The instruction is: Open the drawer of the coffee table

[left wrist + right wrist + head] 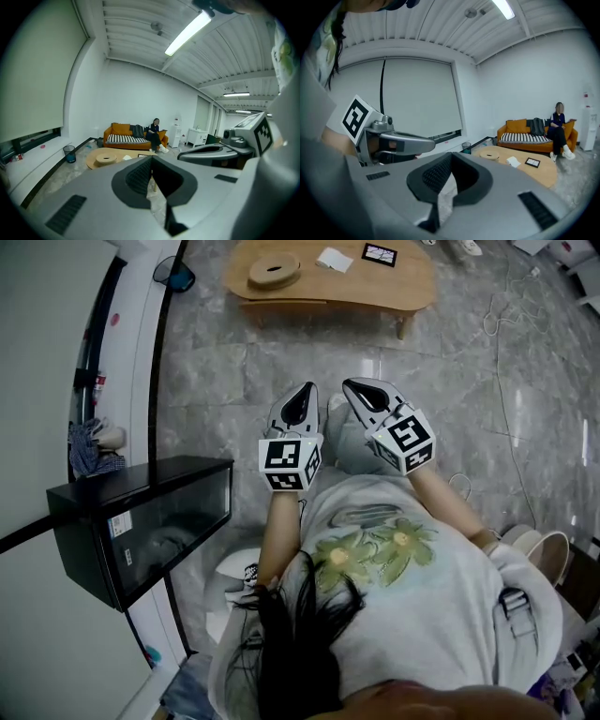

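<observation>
The wooden coffee table (412, 289) stands far ahead across the stone floor, also visible as the coffee table (101, 164) and the coffee table (543, 176) in the gripper views. Its drawer front (281, 304) shows closed under the near edge. My left gripper (302, 401) and right gripper (361, 390) are held side by side in front of my chest, well short of the table. Both are shut with nothing between the jaws. In each gripper view the other gripper shows alongside.
On the table lie a round wooden ring (274, 270), a white paper (334, 259) and a black tablet (379, 254). A black glass cabinet (141, 521) stands at my left. A blue bin (174, 276) sits by the wall. A person sits on an orange sofa (133, 137) behind the table.
</observation>
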Tool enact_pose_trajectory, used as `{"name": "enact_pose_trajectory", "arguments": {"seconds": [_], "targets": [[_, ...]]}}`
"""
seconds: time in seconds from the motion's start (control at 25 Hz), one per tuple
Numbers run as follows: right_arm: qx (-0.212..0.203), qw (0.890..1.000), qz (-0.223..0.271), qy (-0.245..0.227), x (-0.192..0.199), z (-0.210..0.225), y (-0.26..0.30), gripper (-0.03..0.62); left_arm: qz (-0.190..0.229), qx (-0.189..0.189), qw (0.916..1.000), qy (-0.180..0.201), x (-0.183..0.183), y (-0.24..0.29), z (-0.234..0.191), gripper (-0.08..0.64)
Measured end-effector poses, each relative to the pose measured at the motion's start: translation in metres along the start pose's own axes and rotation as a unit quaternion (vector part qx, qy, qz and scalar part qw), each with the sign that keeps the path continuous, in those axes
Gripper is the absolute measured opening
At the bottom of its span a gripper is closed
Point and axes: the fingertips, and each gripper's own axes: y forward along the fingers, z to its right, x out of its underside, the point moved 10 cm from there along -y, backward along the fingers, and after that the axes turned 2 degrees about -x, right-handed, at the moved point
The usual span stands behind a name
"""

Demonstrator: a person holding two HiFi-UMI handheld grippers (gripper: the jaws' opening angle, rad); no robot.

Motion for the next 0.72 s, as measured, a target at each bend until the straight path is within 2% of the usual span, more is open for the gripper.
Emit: {"name": "enact_pose_trajectory", "arguments": {"seconds": [0.32,0.48,0.72], "targets": [[-0.010,0.998,-0.056,-0.014,0.003,0.035,0.070,0.008,0.004,0.005,0.9999,-0.009,-0.024,0.036,-0.054,0.015],[-0.009,0.999,-0.046,-0.015,-0.017,0.057,0.118,0.008,-0.011,-0.001,0.9999,0.006,-0.042,0.063,-0.094,0.015],[-0.001,1.000,-0.031,-0.007,-0.034,0.086,0.166,0.008,-0.036,0.013,0.9991,0.019,-0.055,0.109,-0.136,0.015]]}}
